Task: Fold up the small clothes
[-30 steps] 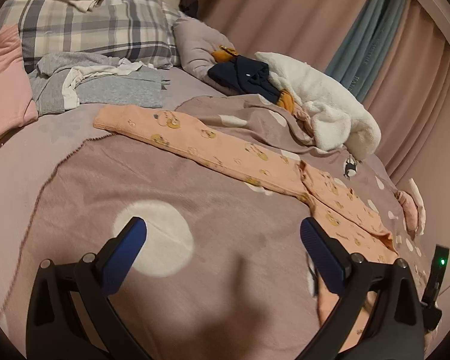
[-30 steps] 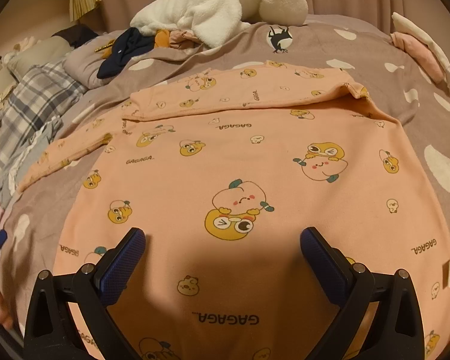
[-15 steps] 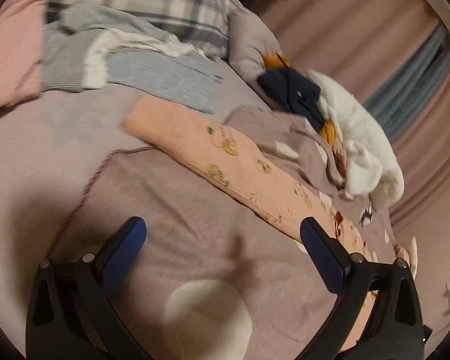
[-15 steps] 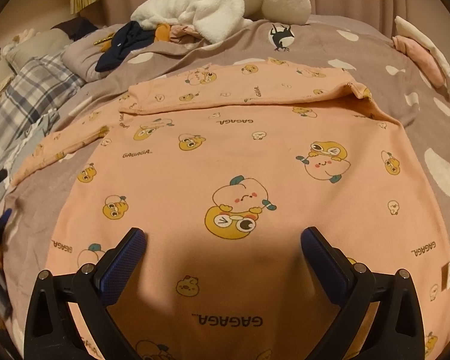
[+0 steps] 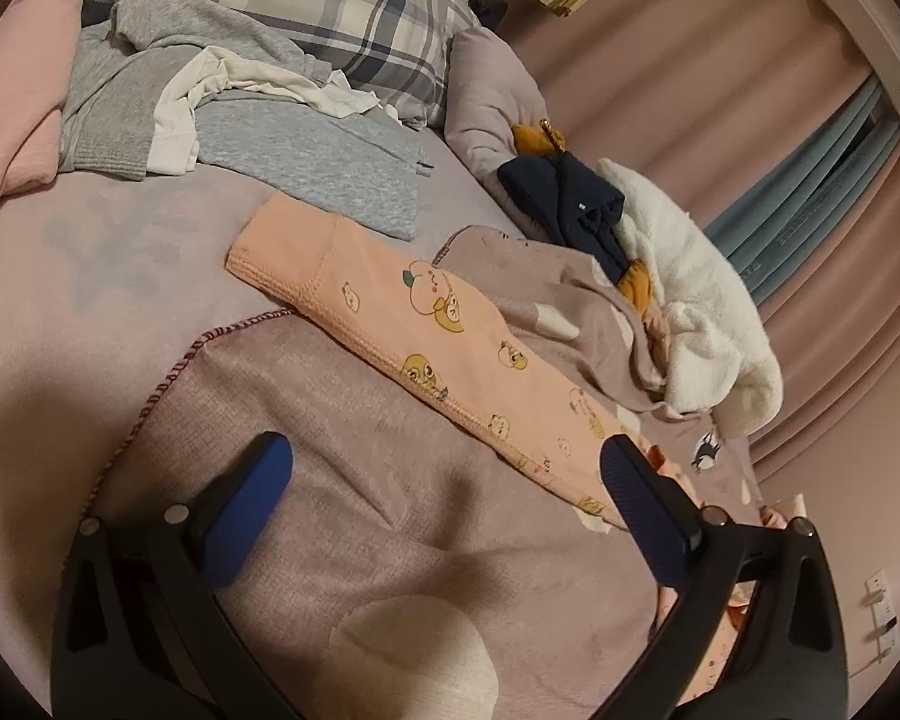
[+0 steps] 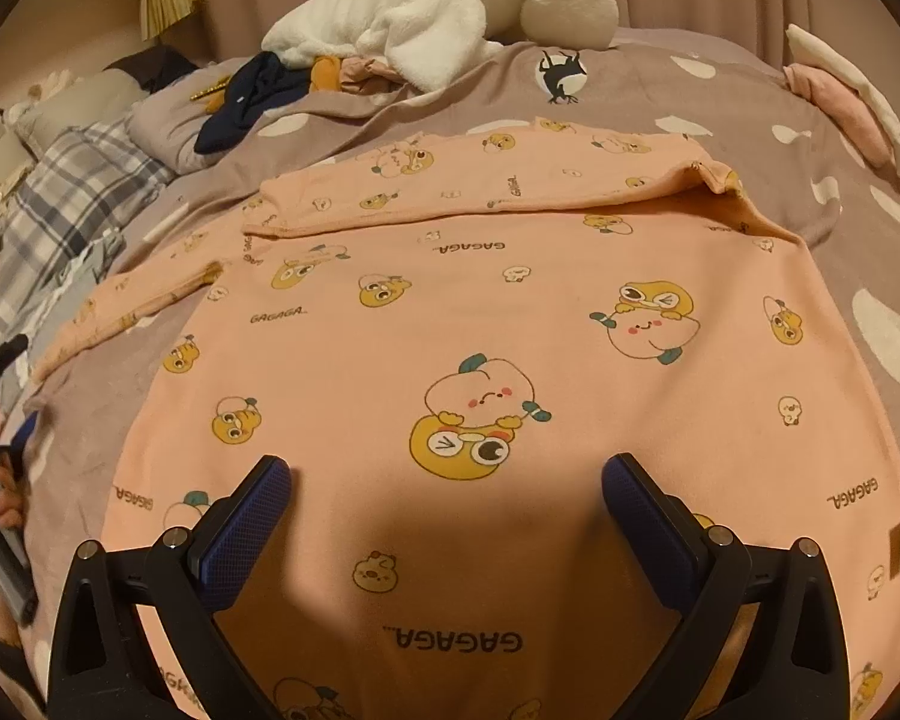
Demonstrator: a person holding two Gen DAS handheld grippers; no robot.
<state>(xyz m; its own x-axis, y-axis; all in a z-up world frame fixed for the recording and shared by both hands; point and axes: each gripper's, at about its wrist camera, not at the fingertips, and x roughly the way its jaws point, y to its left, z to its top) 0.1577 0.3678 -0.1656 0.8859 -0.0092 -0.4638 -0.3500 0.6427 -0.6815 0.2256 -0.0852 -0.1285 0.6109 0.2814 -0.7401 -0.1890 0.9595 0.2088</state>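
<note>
on a mauve bed blanket with pale dots: a peach cotton child's top printed with cartoon fruit and "gagaga" lettering, spread flat, back or front up cannot tell. directly beneath and ahead of the right gripper, whose blue-padded fingers gape wide with nothing between them, just above the shirt body near its hem. one sleeve folded across the chest beyond the fingers; the other sleeve stretched out straight to the left, past the blanket's stitched edge onto the pale lilac sheet.

in the left wrist view: left gripper also spread wide, fingers empty, hovering over bare blanket. outstretched sleeve running diagonally ahead, its cuff far forward and left of centre, its shoulder end passing just behind the right-hand finger. not touching either finger.

further beyond the left fingers: a rumpled grey knit garment with white lining, lying against a grey-and-cream plaid pillow. forward and to the right: a navy garment half under a fluffy white fleece, heaped on the blanket. same fleece straight ahead of the right fingers, at the far edge of the bed. pink curtains behind.
</note>
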